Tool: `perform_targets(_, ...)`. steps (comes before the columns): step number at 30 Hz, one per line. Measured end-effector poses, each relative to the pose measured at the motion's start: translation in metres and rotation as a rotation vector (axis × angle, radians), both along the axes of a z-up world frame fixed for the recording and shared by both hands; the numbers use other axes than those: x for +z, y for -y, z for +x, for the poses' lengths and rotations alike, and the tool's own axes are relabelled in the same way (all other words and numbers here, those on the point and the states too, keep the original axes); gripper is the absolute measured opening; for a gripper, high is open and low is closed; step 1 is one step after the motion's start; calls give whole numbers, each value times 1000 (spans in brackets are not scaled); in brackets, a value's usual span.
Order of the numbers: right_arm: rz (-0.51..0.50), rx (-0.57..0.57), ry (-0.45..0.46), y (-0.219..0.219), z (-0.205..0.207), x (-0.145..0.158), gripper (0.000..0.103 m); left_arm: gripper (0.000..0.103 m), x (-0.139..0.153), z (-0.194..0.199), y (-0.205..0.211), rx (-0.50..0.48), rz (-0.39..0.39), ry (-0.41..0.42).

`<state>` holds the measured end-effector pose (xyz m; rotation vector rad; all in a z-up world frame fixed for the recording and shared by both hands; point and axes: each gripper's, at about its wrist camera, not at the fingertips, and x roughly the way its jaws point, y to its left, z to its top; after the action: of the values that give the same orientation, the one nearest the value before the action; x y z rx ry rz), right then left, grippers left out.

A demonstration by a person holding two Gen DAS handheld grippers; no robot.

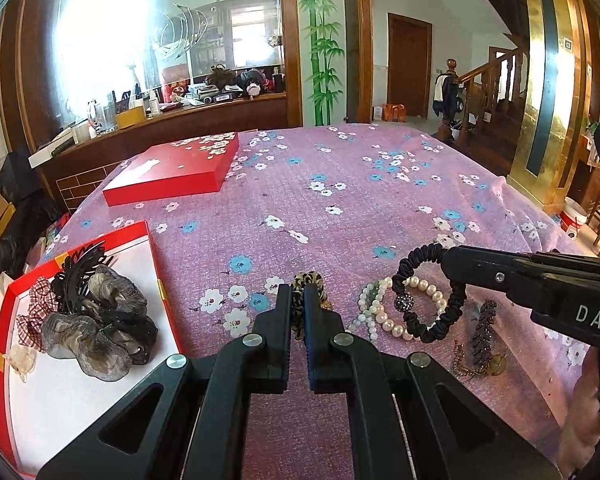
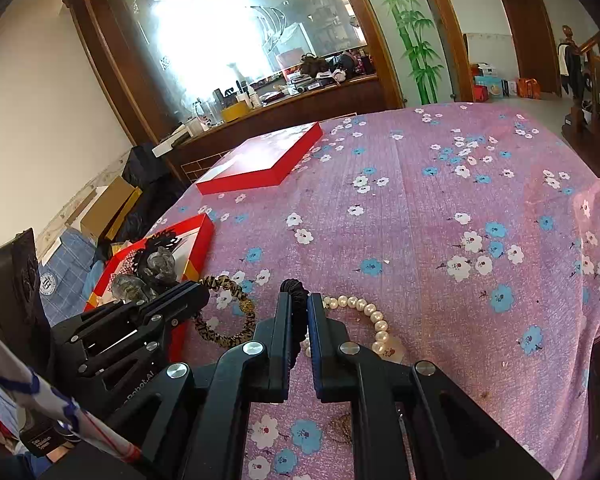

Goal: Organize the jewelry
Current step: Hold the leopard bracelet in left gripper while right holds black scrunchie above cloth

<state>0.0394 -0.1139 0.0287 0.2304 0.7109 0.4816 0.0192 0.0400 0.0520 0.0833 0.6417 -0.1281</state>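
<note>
My left gripper (image 1: pixel 298 294) is shut on a leopard-print scrunchie (image 1: pixel 309 282), which also shows in the right wrist view (image 2: pixel 224 312) lying on the cloth. My right gripper (image 2: pixel 299 302) is shut on a black scrunchie (image 2: pixel 296 292); in the left wrist view the black scrunchie (image 1: pixel 424 300) loops over a pearl bracelet (image 1: pixel 384 312). The pearl bracelet (image 2: pixel 374 318) lies just right of my right gripper. An open red box (image 1: pixel 148 240) at the left holds hair clips and scrunchies (image 1: pixel 96 320).
A red box lid (image 1: pixel 176 172) lies at the far left of the purple floral tablecloth (image 1: pixel 340 200). A dark beaded clip (image 1: pixel 484 332) and a small chain piece (image 1: pixel 466 366) lie near the front right. The table edge falls off at the right.
</note>
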Motion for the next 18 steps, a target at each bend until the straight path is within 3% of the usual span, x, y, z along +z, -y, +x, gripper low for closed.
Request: perform_targets(18,1,0,-1,0,0,-1,9,5,1,0,-1,4,8,6)
